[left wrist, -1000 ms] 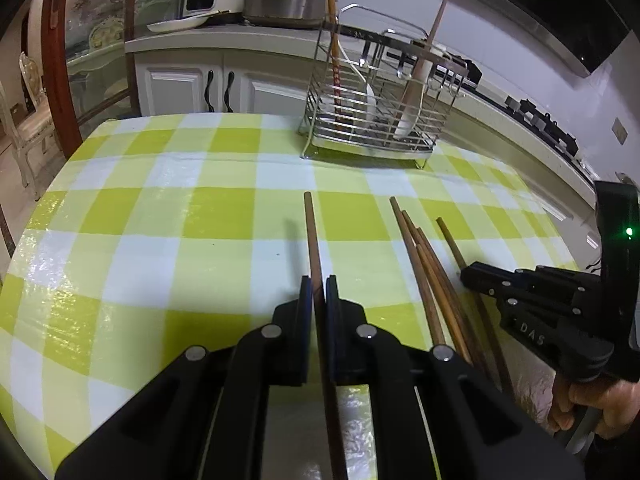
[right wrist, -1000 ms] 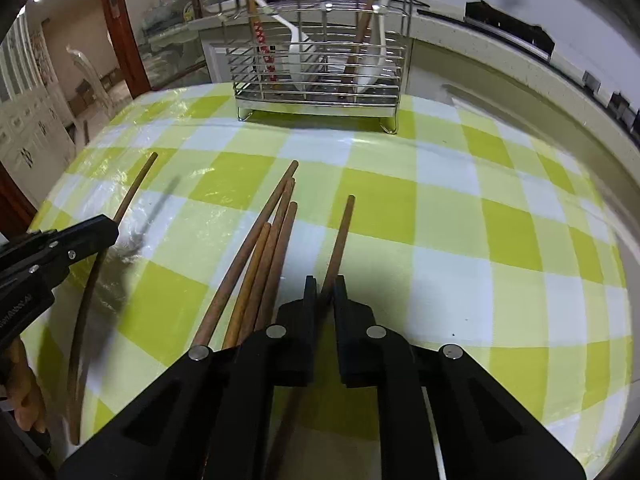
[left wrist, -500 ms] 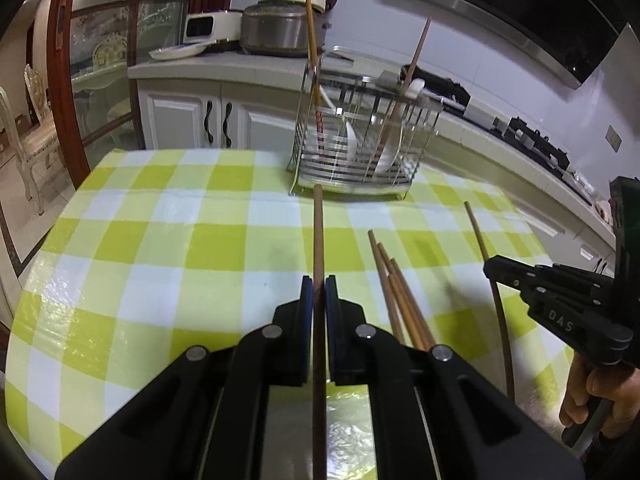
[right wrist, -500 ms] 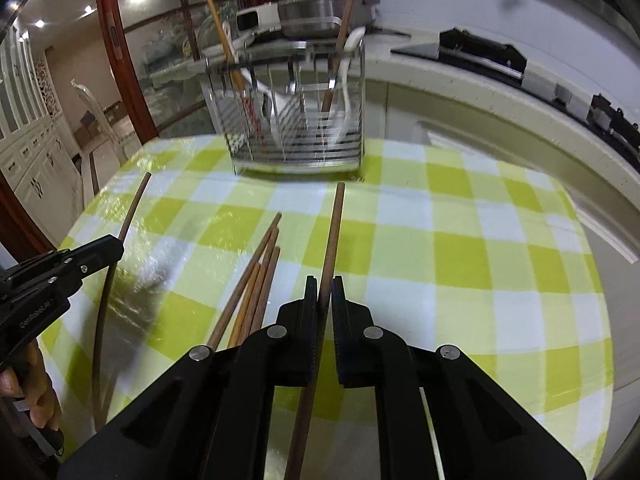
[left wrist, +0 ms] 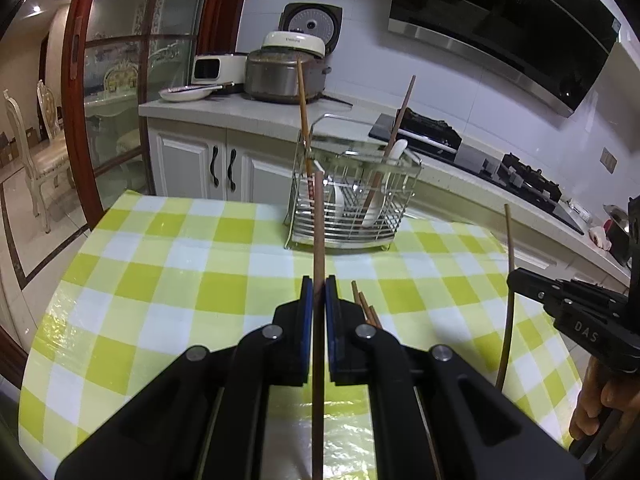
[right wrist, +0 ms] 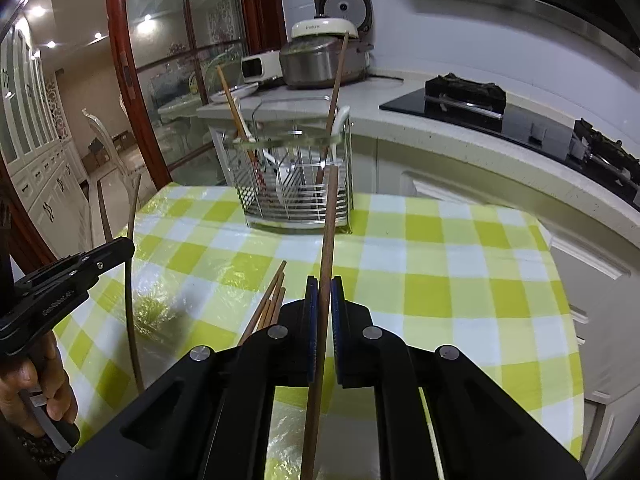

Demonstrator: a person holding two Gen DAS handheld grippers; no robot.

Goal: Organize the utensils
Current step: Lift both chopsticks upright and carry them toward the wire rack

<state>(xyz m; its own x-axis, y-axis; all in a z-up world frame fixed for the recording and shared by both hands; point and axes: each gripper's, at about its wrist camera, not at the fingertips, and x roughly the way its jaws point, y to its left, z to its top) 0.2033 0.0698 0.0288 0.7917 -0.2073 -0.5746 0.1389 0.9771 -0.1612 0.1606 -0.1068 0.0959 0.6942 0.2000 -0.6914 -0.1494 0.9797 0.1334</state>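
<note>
2 dark-brown chopsticks, thin, straight | L gripper (left wrist: 319, 294) clamps one (left wrist: 318, 236) | R gripper (right wrist: 324, 296) clamps other (right wrist: 327, 236)

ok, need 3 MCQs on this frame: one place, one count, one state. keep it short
1. Where is the rack?
A. far edge of the table
B. on the counter
C. on the floor

2. How many loose chopsticks lie on the table?
A. one
B. three
C. six

3. What is the left gripper doing?
A. open, empty
B. shut on a chopstick
C. shut on a spoon

Answers:
1 A: it stands on the checked cloth, in front of the counter.
2 B: three tips show beside the right gripper.
3 B: its pads pinch the stick lengthwise.
</note>
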